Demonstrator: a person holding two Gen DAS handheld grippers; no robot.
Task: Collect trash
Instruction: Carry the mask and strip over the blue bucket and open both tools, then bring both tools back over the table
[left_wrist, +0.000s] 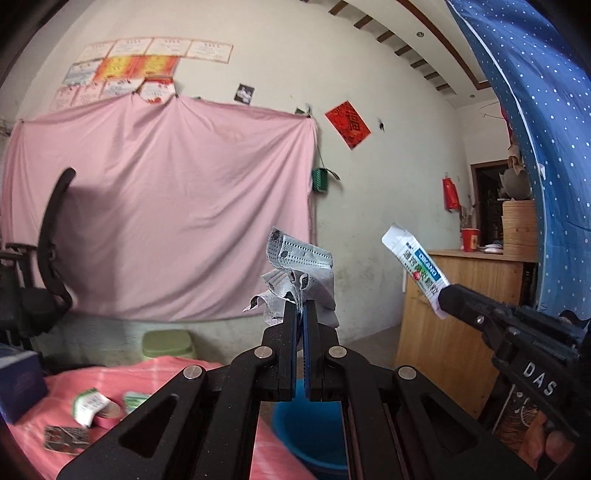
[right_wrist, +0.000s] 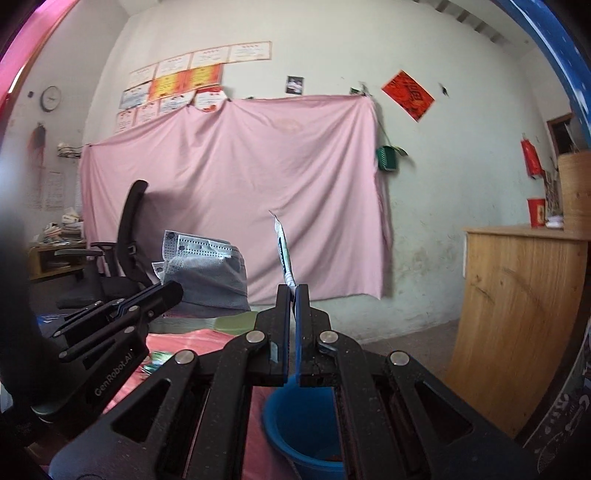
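Left wrist view: the left gripper (left_wrist: 302, 308) is clamped tight on a crumpled grey face mask (left_wrist: 297, 275), with the right gripper (left_wrist: 441, 301) at 3 o'clock pinching a white sachet (left_wrist: 419, 267), both carried high, I'd guess to drop into the blue bucket (left_wrist: 306, 435) at 6 o'clock beside the pink tablecloth (left_wrist: 155, 384) edge. Right wrist view: the sachet sits edge-on in the closed jaws, bucket below with open floor toward the wooden cabinet (right_wrist: 517, 314) at 3 o'clock.
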